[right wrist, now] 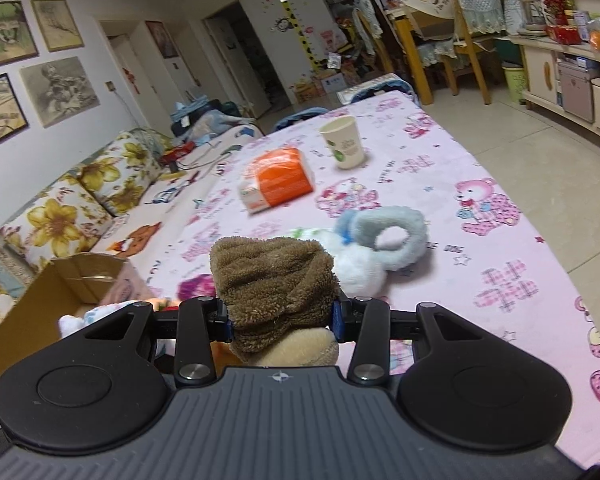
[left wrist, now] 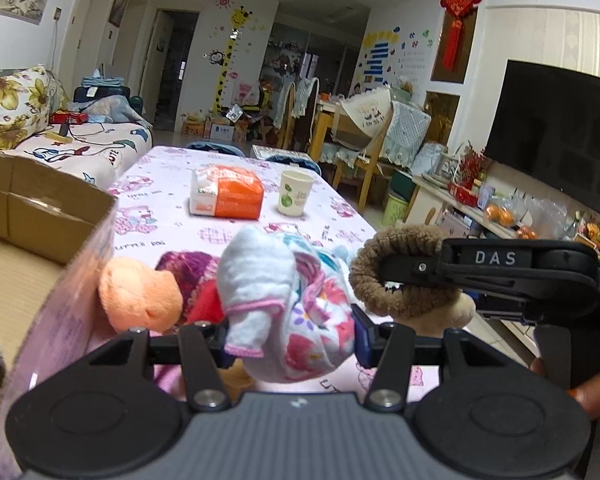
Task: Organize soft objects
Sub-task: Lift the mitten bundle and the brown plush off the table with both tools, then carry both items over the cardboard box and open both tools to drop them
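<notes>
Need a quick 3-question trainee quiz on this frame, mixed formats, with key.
1. True or false: the left gripper is closed on a brown plush item.
2. Which stands beside the orange packet on the table?
A. paper cup
B. glass bottle
C. metal bowl
3. Fill in: the right gripper holds a ____ fuzzy soft item.

Key:
1. false; it holds a floral cloth bundle
2. A, the paper cup
3. brown

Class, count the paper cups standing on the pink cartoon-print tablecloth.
1. The white paper cup with a green print stands upright beside the orange-and-white packet; others may be hidden.
</notes>
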A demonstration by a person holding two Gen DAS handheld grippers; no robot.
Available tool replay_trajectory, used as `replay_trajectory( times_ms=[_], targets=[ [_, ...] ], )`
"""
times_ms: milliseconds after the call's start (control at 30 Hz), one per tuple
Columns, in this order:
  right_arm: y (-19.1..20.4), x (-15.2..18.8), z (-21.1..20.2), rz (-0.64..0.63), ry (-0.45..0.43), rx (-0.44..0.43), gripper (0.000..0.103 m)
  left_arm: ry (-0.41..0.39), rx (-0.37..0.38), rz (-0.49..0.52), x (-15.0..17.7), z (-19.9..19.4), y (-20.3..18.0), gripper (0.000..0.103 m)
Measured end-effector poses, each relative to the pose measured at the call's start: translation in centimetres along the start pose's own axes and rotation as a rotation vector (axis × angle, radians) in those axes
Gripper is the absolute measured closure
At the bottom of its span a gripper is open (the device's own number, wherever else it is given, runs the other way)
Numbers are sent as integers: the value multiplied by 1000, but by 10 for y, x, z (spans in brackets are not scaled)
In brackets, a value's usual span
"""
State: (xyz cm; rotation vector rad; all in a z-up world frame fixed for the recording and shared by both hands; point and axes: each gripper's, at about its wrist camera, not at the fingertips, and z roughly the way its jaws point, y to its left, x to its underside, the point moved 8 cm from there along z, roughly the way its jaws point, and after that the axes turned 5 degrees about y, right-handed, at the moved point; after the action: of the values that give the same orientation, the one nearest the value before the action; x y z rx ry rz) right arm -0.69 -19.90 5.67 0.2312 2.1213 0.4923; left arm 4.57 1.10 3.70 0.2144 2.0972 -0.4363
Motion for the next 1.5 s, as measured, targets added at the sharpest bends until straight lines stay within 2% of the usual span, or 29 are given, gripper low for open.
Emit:
replay_trajectory(
  times_ms=[400,633,767,933,1067,1200,1267,1300,1333,1367,1400,1433,1467,1500],
  targets=[
    [56,-4,14,-51,-26,-119,52,-89,-41,-67,-16,-31,32,51],
    [92,-11,25,-112,-40,-192,52,-171,-116,-125,-31,-57,66,51],
    [116,-10,36,-152,-28,-258,52,-222,-208,-193,-36,-74,99,51],
    [145,-5,58,-204,5,-317,51,-247,-338,-358,-37,-85,152,51],
    [156,5,78,-243,50,-333,51,-238,-420,-449,-32,-90,180,51],
    [157,13,96,-268,86,-333,50,-210,-481,-498,-25,-92,195,50],
    [156,15,102,-275,105,-329,46,-190,-497,-513,-17,-94,201,50],
    [157,19,102,-281,114,-326,38,-180,-501,-521,-16,-93,202,50],
    [156,20,105,-284,120,-324,15,-174,-505,-530,-14,-94,203,49],
    [156,20,105,-281,119,-323,5,-174,-506,-535,-12,-95,204,46],
    [155,20,103,-277,110,-326,0,-180,-506,-533,-12,-97,205,40],
    [154,19,100,-279,99,-327,1,-189,-510,-522,-14,-97,205,35],
    [155,17,96,-286,90,-326,1,-197,-520,-512,-15,-99,203,24],
    [154,13,91,-289,74,-318,0,-211,-525,-500,-17,-101,202,19]
  ],
)
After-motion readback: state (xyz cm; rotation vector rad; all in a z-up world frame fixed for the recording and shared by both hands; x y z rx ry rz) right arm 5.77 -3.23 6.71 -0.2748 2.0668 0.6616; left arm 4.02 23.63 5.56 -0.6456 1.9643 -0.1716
